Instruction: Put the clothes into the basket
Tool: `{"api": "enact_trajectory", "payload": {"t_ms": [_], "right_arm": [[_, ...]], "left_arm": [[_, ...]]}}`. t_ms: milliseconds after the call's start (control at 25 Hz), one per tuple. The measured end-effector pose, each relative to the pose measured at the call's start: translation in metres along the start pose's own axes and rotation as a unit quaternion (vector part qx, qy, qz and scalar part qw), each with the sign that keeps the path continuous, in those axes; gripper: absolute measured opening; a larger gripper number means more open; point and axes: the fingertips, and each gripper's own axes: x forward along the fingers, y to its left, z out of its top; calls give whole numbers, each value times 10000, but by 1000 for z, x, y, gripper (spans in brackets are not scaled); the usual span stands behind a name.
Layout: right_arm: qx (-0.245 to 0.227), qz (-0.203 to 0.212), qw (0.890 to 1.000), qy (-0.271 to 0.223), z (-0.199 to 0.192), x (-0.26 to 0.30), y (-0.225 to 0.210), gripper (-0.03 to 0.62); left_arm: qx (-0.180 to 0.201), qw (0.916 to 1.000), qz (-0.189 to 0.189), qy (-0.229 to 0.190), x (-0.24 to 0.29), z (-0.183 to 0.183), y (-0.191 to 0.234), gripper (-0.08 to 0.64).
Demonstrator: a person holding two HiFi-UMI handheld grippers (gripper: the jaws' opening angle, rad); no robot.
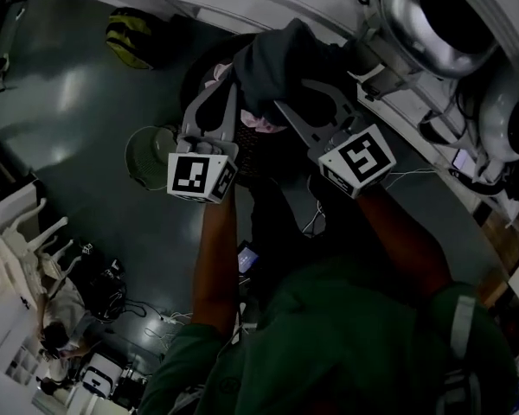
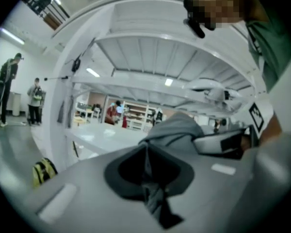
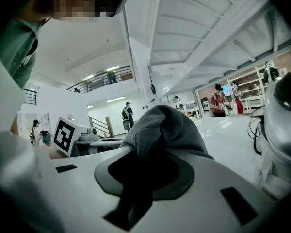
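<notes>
Dark floor (image 1: 95, 102), garment (image 1: 281, 63) in L+R hand-held grippers (image 1: 227, 80) (image 1: 287, 109)

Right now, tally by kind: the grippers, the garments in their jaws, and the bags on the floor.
Grippers: 2, the left gripper and the right gripper, jaws of both shut on the same cloth
Grey garment: 1
Yellow-and-black bag: 1
Total: 4

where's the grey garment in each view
Head view: grey garment, top centre.
Left gripper view: grey garment, centre, clamped in the fingers.
Right gripper view: grey garment, centre, clamped in the fingers.
Shared landmark: the person's green shirt, bottom, upper right, upper left respectively.
</notes>
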Motion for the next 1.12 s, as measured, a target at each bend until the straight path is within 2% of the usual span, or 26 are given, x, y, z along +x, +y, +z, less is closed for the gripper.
{"api": "enact_trajectory", "payload": {"t_ms": [160, 320, 520, 720, 840, 1120], "right_arm": [[-328, 435, 9982, -257, 43, 35, 59, 80], [-538, 772, 9944, -477, 82, 72, 123, 80], [-763, 1418, 9840, -758, 118, 117, 205, 80], [-938, 2042, 9709, -826, 132, 159, 288, 80], [-979, 2395, 9627, -789, 131, 183, 334, 80], [-889, 3042, 9474, -456, 89, 244, 412, 80]], "left_arm": [[215, 9986, 312, -380, -55, 44, 35, 15], [277, 9949, 595, -764, -114, 88, 74, 15], [495, 9857, 1149, -1126, -197, 127, 124, 15], [799, 9737, 1721, -1263, -283, 143, 170, 15], [833, 9654, 2095, -1313, -329, 147, 194, 15], [786, 9491, 2835, -1130, -415, 113, 253, 15]]}}
